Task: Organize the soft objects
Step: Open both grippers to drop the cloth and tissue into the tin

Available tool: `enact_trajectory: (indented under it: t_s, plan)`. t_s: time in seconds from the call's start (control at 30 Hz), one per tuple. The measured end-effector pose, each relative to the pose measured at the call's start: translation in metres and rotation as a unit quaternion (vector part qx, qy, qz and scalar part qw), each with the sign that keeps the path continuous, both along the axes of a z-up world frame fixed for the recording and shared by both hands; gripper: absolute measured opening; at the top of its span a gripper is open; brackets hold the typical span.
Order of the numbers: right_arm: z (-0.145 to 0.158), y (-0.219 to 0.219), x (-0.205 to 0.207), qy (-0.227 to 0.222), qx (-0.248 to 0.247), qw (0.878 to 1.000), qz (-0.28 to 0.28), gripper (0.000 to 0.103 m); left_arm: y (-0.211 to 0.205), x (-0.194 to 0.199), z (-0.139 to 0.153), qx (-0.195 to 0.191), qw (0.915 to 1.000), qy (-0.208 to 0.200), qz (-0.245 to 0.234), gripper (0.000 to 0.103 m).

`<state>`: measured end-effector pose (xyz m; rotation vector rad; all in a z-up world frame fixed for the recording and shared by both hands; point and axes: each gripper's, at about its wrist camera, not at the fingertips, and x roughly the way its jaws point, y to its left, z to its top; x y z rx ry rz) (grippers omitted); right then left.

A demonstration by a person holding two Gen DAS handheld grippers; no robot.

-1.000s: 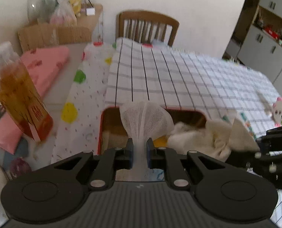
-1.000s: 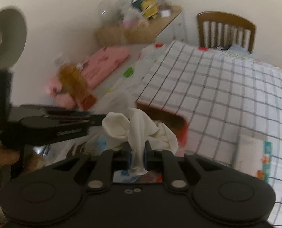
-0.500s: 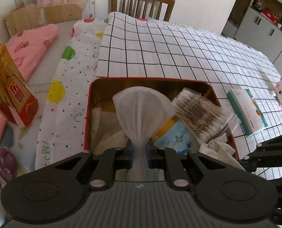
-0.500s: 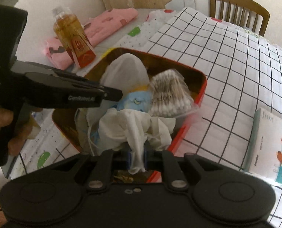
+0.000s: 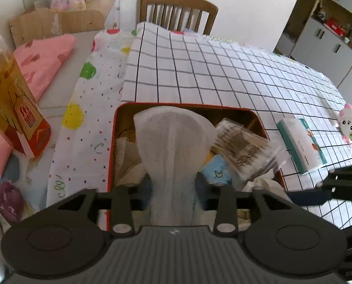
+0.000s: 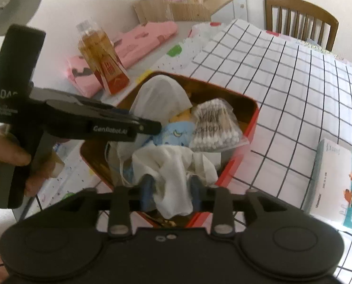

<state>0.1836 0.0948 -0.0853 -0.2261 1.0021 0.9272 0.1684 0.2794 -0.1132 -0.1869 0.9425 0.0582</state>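
A red tin box (image 5: 112, 142) (image 6: 253, 127) sits on the checked tablecloth and holds soft things. A white mesh cloth (image 5: 173, 146) (image 6: 159, 97) stands up in it, between the spread fingers of my left gripper (image 5: 173, 187), which is open. A cream cloth (image 6: 176, 165) lies at the box's near edge between the spread fingers of my right gripper (image 6: 170, 191), also open. A bag of cotton swabs (image 5: 242, 149) (image 6: 214, 127) and a blue item (image 5: 217, 169) (image 6: 178, 133) lie inside.
An amber bottle (image 5: 12, 108) (image 6: 102, 61) and pink cloth (image 5: 45, 56) stand left of the box. A tissue pack (image 5: 299, 144) (image 6: 337, 182) and a small plush toy (image 5: 349, 125) lie to the right. A wooden chair (image 5: 178, 11) stands at the far side.
Both grippers lowered their cloths into the red box, then opened their jaws and released them. The cloths now rest in the box.
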Motion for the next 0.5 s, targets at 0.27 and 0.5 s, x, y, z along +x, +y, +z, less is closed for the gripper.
enact_trajectory:
  t_s: [0.27,0.5]
  plan:
    - [0.025,-0.019,-0.008,-0.03,0.039,0.999,-0.002,0.06,-0.005,-0.017,0.021,0.012,0.9992,-0.037,0.003,0.067]
    - [0.047,-0.053,-0.016,-0.057,0.071,0.995,-0.029,0.068,-0.022,-0.042,0.043,0.026,0.997,-0.073,0.001,0.077]
